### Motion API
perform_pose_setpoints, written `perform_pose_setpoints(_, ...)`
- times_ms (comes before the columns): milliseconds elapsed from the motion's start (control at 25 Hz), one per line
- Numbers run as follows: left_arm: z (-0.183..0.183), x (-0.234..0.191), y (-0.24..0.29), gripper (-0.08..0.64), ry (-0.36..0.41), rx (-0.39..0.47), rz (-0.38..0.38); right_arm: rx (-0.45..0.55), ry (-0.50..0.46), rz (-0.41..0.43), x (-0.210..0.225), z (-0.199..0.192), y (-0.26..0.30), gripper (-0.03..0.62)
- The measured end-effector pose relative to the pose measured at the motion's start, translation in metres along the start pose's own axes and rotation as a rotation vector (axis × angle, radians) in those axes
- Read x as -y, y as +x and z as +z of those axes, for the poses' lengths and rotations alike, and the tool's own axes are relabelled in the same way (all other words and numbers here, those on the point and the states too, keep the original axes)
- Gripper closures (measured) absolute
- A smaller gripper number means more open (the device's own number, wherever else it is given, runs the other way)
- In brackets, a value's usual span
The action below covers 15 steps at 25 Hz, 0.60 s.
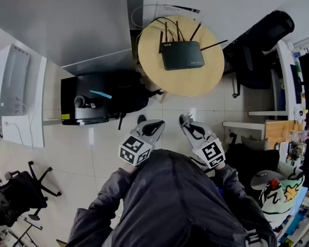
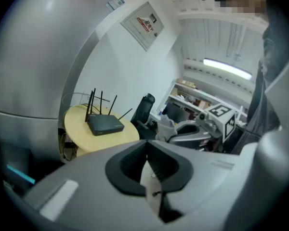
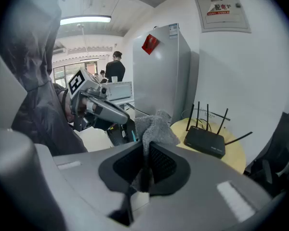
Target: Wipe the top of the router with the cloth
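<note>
Nearest the head camera, a dark jacket [image 1: 175, 205] is seen, and just beyond it both grippers are held side by side over the tiled floor [image 1: 108, 163], well short of the table. The left gripper [image 1: 151, 129] is seen in its own view with its jaws pressed together and nothing between them. The right gripper [image 1: 188, 125] is clamped on a grey cloth [image 3: 154, 126], which is bunched above the jaw tips; a smaller fold is seen below them.

The black router [image 1: 182, 55] is carried flat on a round wooden table [image 1: 195, 84], set towards the wall side, with its antennas raised along the far edge. Bare wood is left in front of it and to its right. The table is flanked by a tall grey cabinet [image 1: 67, 19] on the left and a black office chair [image 1: 257, 40] on the right. Open floor is left between the grippers and the table's near edge. A dark boxy object [image 1: 87, 104], not identifiable, is seen on the floor to the left.
</note>
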<state>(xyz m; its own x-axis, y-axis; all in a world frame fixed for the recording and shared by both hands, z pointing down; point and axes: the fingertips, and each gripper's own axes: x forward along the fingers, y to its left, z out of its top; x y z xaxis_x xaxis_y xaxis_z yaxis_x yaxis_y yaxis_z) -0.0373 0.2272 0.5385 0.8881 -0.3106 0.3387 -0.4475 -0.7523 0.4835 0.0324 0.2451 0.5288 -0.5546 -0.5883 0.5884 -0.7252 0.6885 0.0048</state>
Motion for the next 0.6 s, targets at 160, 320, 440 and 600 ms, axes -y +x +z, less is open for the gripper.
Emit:
perform_pose_setpoints(160,0.032,-0.041,0.013,0.56,0.019,-0.002,0.001,-0.014,-0.015,-0.001,0.051,0.022,0.04,0.565)
perform_pose_setpoints(320,0.05,-0.067,0.025,0.56,0.014,-0.005,0.022,-0.056,-0.01,0.002,0.103,0.022,0.077,0.565)
perform_pose_setpoints(440,0.059,-0.084,0.042,0.56,-0.003,-0.015,0.054,-0.095,0.005,0.008,0.15,0.019,0.115,0.565)
perform_pose_setpoints(600,0.075,-0.099,0.07,0.56,-0.015,-0.008,0.121,-0.1,0.095,0.059,0.214,0.026,0.169,0.565)
